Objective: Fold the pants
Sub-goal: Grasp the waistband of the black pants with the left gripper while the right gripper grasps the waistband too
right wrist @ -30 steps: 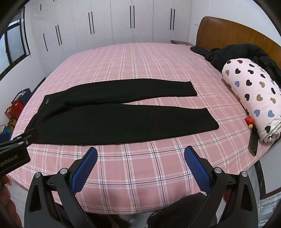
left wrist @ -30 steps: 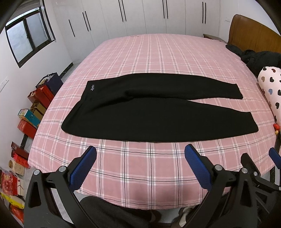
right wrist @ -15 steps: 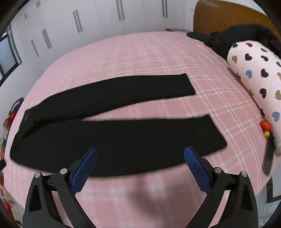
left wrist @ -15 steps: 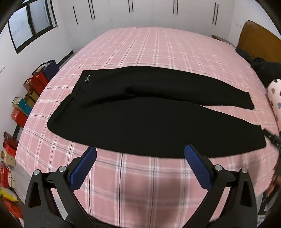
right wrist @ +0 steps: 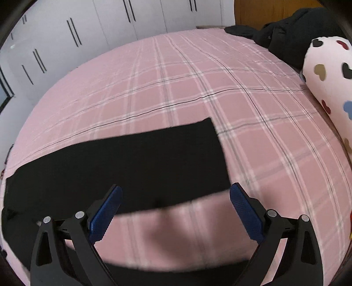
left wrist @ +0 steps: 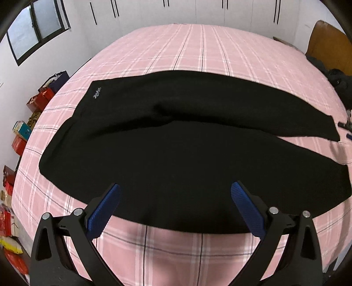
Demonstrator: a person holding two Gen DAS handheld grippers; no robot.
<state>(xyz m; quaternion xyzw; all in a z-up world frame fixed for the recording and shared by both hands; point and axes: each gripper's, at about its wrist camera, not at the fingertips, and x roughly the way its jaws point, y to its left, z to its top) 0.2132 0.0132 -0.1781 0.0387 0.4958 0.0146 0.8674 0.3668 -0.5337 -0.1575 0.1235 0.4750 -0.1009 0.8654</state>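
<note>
Black pants [left wrist: 176, 149] lie flat on the pink plaid bed [left wrist: 198, 55], waistband at the left, both legs running right. My left gripper [left wrist: 176, 198] is open and empty, hovering over the near leg's front edge. In the right wrist view the far leg's cuff end [right wrist: 154, 158] lies just ahead of my right gripper [right wrist: 175, 195], which is open and empty above the strip of bed between the two legs. The near leg shows as a dark blur at that view's bottom edge [right wrist: 176, 272].
A heart-print pillow [right wrist: 330, 83] and dark clothes [right wrist: 286, 37] lie by the wooden headboard at the right. White wardrobes [left wrist: 176, 11] stand beyond the bed. Boxes and bags [left wrist: 22, 132] line the floor at the left wall.
Both grippers have moved forward and down over the bed. The left now hangs over the near leg; the right has advanced past the near leg to the far leg's cuff.
</note>
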